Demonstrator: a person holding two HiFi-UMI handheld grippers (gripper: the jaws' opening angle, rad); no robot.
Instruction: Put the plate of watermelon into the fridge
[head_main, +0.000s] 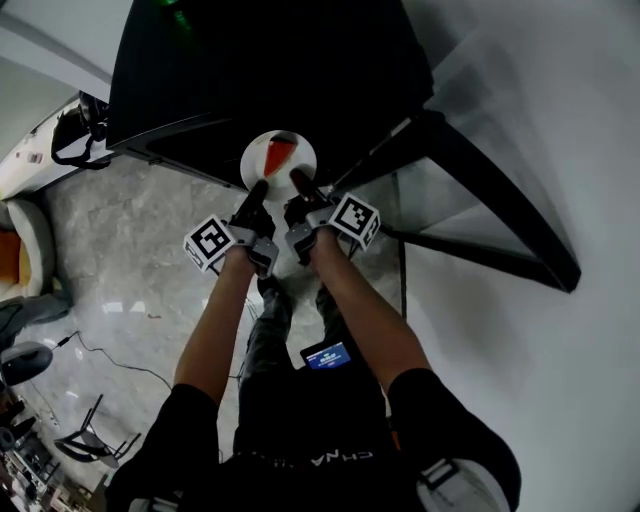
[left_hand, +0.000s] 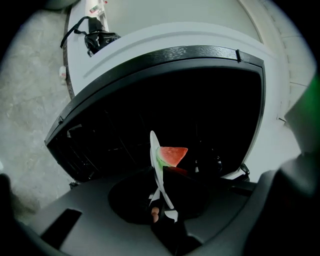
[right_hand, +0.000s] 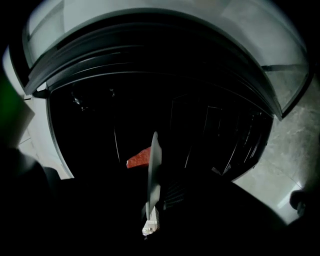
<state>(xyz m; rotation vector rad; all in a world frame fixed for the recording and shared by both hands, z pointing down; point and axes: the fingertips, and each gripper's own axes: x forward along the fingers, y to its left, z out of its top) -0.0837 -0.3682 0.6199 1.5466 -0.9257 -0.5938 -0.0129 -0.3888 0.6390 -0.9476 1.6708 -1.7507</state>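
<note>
While the left tool (head_main: 260, 190) and right tool (head_main: 298, 180) clamp it, the white plate (head_main: 257, 158) carries red watermelon (head_main: 281, 152).

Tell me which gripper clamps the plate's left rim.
The left gripper, at the head view's left; the right gripper clamps the right rim of the plate.

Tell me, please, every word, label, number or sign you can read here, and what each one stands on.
Nothing can be read with certainty.
Pale lettering on the person's dark top: upside down and too small to read.
Print on the blue card at the waist: too small to read.
Marker cubes: square patterns only, no words.
Plate: no print.
</note>
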